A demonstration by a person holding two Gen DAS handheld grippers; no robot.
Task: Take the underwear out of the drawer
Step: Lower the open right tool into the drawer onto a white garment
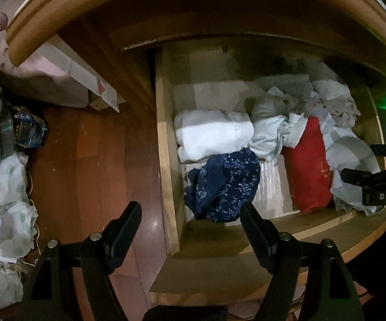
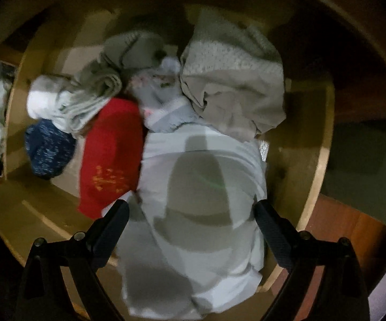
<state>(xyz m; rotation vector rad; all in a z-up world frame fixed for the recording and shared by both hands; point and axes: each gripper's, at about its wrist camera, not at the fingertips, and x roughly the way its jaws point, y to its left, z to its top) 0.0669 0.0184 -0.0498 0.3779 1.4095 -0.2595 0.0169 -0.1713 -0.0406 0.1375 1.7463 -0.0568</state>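
Observation:
The wooden drawer (image 1: 166,160) stands open and holds several pieces of clothing. A crumpled navy patterned garment (image 1: 225,184) (image 2: 48,152) lies at its front left, a red folded piece (image 1: 308,165) (image 2: 112,160) beside it, and a pale grey-white garment (image 1: 353,152) (image 2: 201,187) at the right. My left gripper (image 1: 190,219) hangs open over the drawer's front left corner, just short of the navy garment, with nothing held. My right gripper (image 2: 191,211) (image 1: 358,160) points down, jaws wide, fingers on either side of the pale garment and not pressing on it.
A white folded cloth (image 1: 214,133) and a beige knit piece (image 2: 233,80) lie further back in the drawer. The cabinet's rounded top edge (image 1: 86,13) overhangs it. Left of it are wooden floor (image 1: 86,160), bedding and plastic bags (image 1: 3,214).

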